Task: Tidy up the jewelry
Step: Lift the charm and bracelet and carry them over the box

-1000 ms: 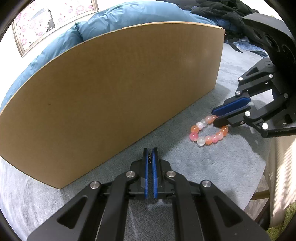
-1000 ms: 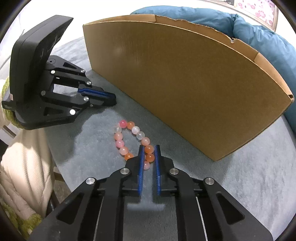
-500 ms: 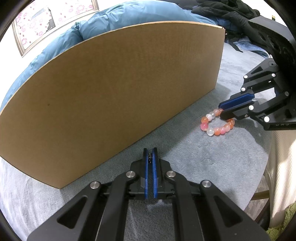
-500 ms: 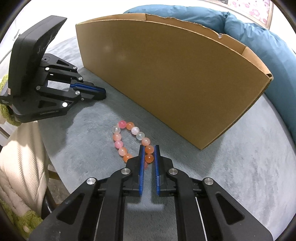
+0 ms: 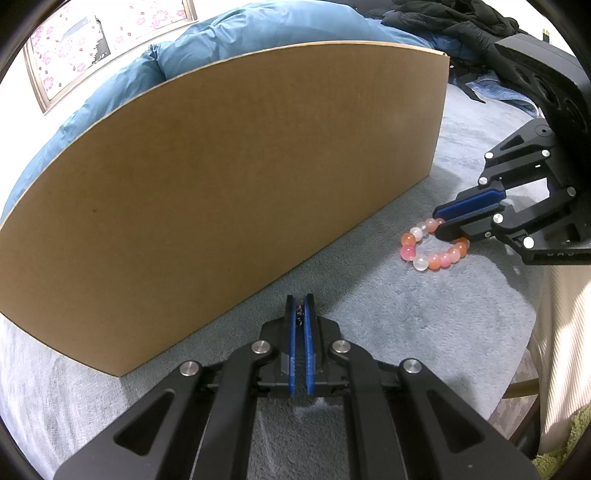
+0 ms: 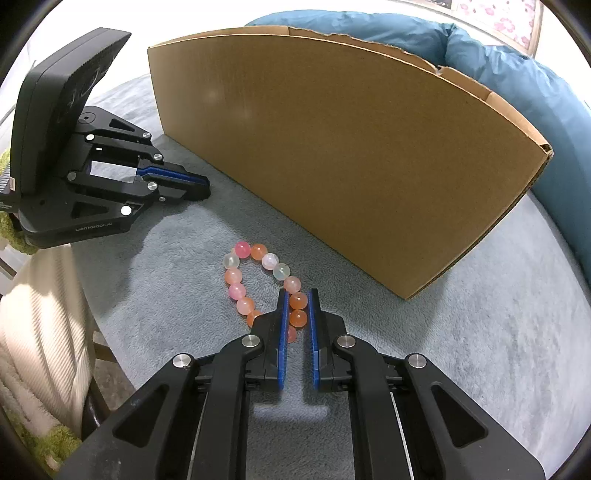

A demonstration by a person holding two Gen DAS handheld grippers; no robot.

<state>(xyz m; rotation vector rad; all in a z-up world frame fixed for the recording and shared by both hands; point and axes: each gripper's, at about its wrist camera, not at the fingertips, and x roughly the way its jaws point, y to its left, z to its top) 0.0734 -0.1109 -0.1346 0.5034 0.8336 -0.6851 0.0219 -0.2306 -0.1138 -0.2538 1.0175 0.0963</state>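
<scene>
A bracelet (image 6: 233, 275) of orange, pink and milky beads lies looped on the grey fleece (image 6: 480, 350) in front of a cardboard box (image 6: 351, 147). My right gripper (image 6: 298, 293) is shut on it, with two orange beads squeezed between the blue pads. In the left wrist view the bracelet (image 5: 421, 263) shows at the right, with the right gripper (image 5: 439, 223) on its far side. My left gripper (image 5: 300, 297) is shut close to the box wall (image 5: 240, 166), a tiny dark piece pinched at its tips. In the right wrist view the left gripper (image 6: 205, 188) sits at the left.
A blue duvet (image 5: 258, 33) bulges behind the box, with black clothing (image 5: 443, 22) at the back right. The fleece ends at a rounded edge, and cream ribbed fabric (image 6: 37, 332) hangs beyond it. The tall box wall hides the box's inside.
In the left wrist view the right gripper and the bracelet shifted a little to the right early on, then held still. The left gripper stayed put and shut.
</scene>
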